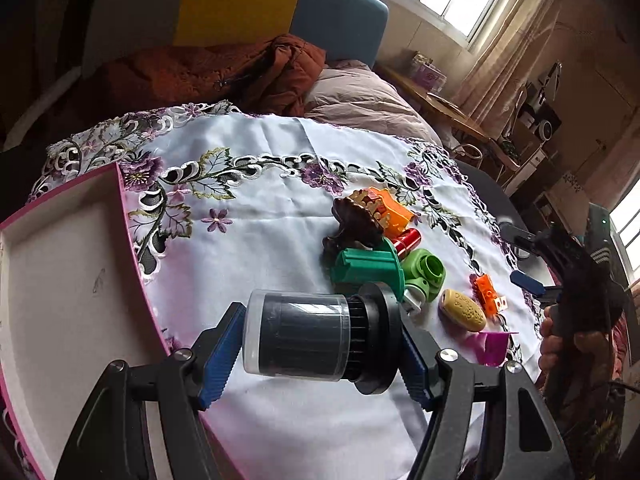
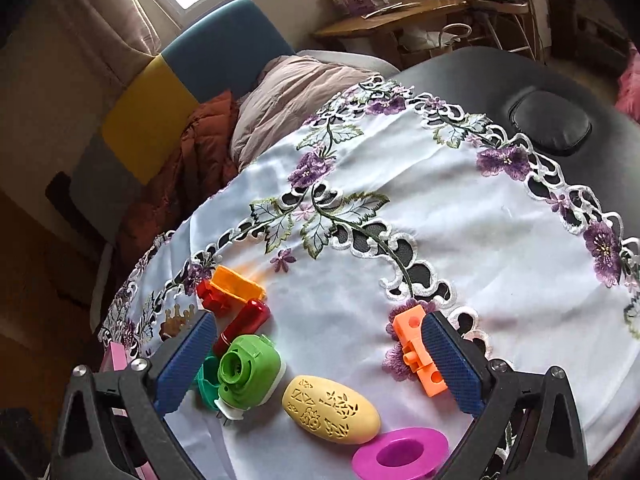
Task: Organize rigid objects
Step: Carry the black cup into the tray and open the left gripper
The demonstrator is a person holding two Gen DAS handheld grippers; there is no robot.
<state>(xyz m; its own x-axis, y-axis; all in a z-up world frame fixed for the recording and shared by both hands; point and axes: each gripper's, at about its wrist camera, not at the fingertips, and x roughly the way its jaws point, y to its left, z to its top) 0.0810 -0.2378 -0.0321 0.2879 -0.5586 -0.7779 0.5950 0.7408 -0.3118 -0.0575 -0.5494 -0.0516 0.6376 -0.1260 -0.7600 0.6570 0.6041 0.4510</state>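
The left gripper [image 1: 320, 344] is clamped on a dark cylinder with a clear cap [image 1: 296, 336], held crosswise between its blue pads, one pad on the capped end and the other on the black flanged end. Just off to the left of this gripper lies a pink-edged white tray [image 1: 60, 280], its near wall passing under the left finger; ahead and slightly to the right sits a cluster of small things on the embroidered white cloth [image 1: 260, 248] that covers the worktop: a green spool [image 1: 364, 268], a brown carved piece [image 1: 356, 220], an orange block [image 1: 394, 208] and a red tube [image 1: 408, 238]. The right gripper [image 2: 316, 360] stands wide, its pads pressing on nothing. Between its fingers lie a green round part [image 2: 248, 372], a yellow perforated oval [image 2: 332, 410] and, nearest the camera, a magenta ring [image 2: 400, 454]. An orange brick [image 2: 418, 350] lies just inside its right finger; whether they touch I cannot tell. Beyond its left finger lies that red tube [image 2: 244, 322].
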